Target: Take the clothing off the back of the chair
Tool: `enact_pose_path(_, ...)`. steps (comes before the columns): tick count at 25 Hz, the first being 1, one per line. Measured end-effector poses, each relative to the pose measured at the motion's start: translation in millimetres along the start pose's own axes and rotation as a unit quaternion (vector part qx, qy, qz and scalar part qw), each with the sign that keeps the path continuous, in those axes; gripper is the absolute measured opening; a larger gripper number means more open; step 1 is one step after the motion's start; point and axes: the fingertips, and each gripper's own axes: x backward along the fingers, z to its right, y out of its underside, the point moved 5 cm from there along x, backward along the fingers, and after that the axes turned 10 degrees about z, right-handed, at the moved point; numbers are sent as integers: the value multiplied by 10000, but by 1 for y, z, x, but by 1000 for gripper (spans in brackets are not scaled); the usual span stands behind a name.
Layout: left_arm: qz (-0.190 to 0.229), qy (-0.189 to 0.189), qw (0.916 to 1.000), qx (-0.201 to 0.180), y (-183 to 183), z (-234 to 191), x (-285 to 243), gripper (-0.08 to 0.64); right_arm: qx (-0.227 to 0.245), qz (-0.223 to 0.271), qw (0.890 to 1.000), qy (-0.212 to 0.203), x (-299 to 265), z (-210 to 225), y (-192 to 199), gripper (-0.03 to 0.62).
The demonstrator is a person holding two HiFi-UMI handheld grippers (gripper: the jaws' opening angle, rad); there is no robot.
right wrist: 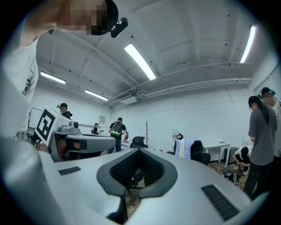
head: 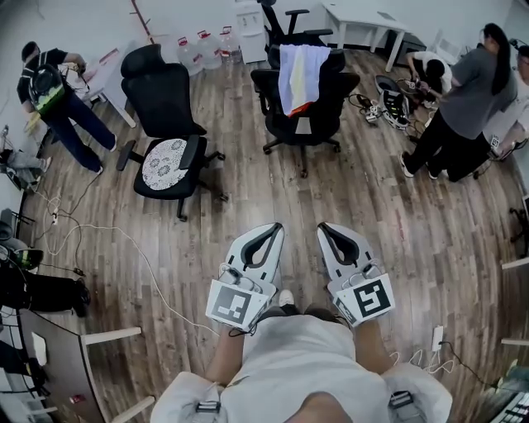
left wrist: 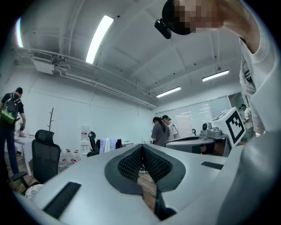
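Note:
A white, lavender and yellow piece of clothing (head: 302,76) hangs over the back of a black office chair (head: 307,124) in the middle of the room, well ahead of me. Both grippers are held side by side in front of my body and point at that chair across bare floor. My left gripper (head: 272,225) is shut with nothing in it, and so is my right gripper (head: 324,225). In the left gripper view the clothing (left wrist: 109,144) is small and far beyond the closed tips (left wrist: 142,146). The right gripper view shows the clothing (right wrist: 184,148) to the right of its closed tips (right wrist: 138,150).
A second black chair with a patterned cushion (head: 169,161) stands left of the target chair. People work at the left (head: 58,95) and right (head: 467,103) sides. Water bottles (head: 202,49) and a white desk (head: 364,18) line the far wall. A cable (head: 124,240) runs over the wood floor.

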Motion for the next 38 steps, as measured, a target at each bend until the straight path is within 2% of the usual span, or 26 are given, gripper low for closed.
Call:
enact_pose_path(6,82,160,9998,-40,1,-13,-5,18,47,-41,10000,64,-13,-1,3,21)
enact_pose_path(14,0,94,9999,110,7,-29,-21,18,33,-44,9999,92,-32,12,8,21)
enact_pose_path(30,-19,-18,10000,92,24,-66,-81,17,-34,-88,9999,-69,-83,66,22,21)
enact_pose_path(38,-202,-182,9996,94,26,-83,-121,18,-96,-91,9999,-67,-106,102,28,21)
